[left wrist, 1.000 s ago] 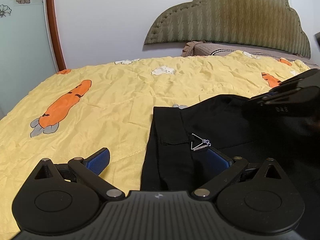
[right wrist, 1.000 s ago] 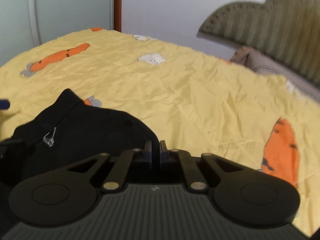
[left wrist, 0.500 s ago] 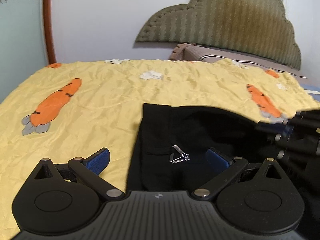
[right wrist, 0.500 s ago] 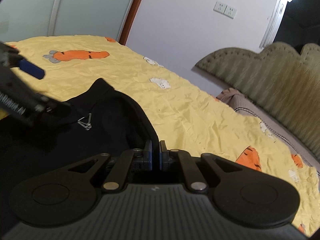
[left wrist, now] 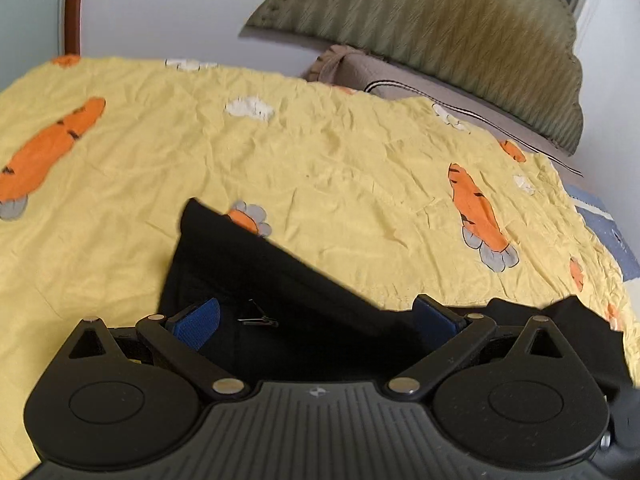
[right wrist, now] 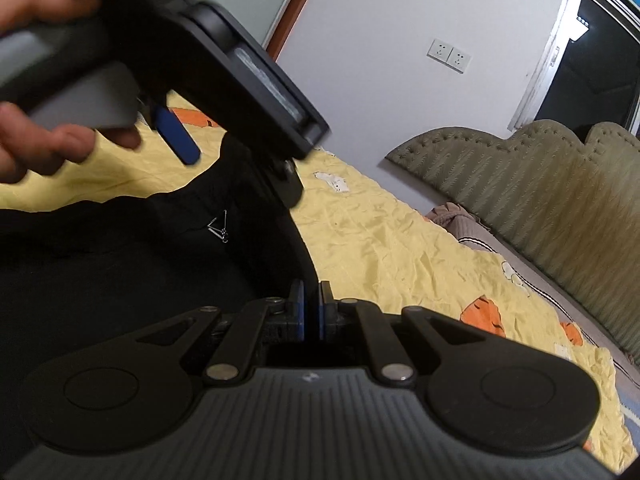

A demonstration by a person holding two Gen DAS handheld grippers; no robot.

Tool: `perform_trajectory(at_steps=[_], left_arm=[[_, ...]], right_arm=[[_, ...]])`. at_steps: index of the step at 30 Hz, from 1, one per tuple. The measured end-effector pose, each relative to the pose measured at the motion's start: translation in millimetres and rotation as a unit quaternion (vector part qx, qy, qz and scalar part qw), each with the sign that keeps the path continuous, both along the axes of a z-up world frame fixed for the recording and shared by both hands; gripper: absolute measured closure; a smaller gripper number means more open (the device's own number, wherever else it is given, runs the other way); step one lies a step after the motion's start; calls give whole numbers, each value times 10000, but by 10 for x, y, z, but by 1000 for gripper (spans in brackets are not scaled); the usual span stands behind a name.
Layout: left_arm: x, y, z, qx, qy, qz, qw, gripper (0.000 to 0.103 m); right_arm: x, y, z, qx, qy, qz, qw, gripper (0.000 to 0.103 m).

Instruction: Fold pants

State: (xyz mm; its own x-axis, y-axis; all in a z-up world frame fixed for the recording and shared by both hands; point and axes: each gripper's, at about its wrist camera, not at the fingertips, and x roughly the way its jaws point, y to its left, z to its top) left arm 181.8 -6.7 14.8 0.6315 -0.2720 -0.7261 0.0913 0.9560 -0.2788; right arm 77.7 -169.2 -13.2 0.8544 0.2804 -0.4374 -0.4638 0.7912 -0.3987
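Black pants (left wrist: 280, 280) lie on the yellow carrot-print sheet (left wrist: 320, 160), one layer turned over with a slanting edge. A small metal triangle ring (left wrist: 258, 318) shows on the cloth. My left gripper (left wrist: 316, 314) hovers open above the pants, blue pads wide apart with nothing pinched. In the right wrist view my right gripper (right wrist: 311, 300) is shut on the edge of the pants (right wrist: 120, 280), and the cloth rises from its pads to the left. A hand (right wrist: 48, 140) holds the left gripper close above; one of its blue fingers (right wrist: 176, 136) shows.
An olive padded headboard (left wrist: 440, 20) and a brown pillow (left wrist: 360, 68) lie at the far end of the bed. White wall with sockets (right wrist: 448, 56) and a dark doorway (right wrist: 592, 60) stand behind. The yellow sheet spreads wide to the left and beyond the pants.
My right gripper swung sideways with the pants edge and left the left wrist view. The left gripper rose and rolled, staying open, and now fills the upper left of the right view.
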Motion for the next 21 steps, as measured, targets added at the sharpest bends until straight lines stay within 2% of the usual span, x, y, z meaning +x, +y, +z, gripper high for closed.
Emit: perform_trajectory(at_steps=[1, 2, 3, 4, 5, 6, 7, 9, 12, 21], left_arm=[[9, -13, -5, -51, 24, 28, 10000, 1], [10, -20, -9, -69, 51, 62, 9999, 9], [-6, -31, -10, -82, 58, 89, 9999, 31], [-20, -40, -17, -52, 108, 97, 9999, 45], [-28, -48, -29, -8, 175, 105, 9998, 63], [-39, -43, -45, -31, 227, 117, 9997, 72], [-58, -28, -63, -117, 258, 119, 9995, 75], [-120, 19, -78, -239, 258, 191, 9992, 88], [-225, 79, -64, -338, 202, 235, 9989, 92], [-710, 188, 23, -305, -98, 225, 9992, 93]], right_arm=[[-37, -12, 6, 14, -22, 9, 10000, 95], [-58, -18, 8, 15, -17, 26, 10000, 95], [-86, -24, 9, 11, -20, 37, 10000, 95], [-111, -31, 7, 1, -34, 37, 10000, 95], [-121, -40, 4, -5, -36, 31, 10000, 95], [-147, -45, -3, 4, -26, 14, 10000, 96], [-161, -57, -8, 33, -19, -14, 10000, 96], [-184, -75, -17, 108, 4, -51, 9999, 96], [-291, -39, -45, 120, -13, -66, 9999, 95], [-642, 61, 0, 166, -127, 19, 9998, 95]])
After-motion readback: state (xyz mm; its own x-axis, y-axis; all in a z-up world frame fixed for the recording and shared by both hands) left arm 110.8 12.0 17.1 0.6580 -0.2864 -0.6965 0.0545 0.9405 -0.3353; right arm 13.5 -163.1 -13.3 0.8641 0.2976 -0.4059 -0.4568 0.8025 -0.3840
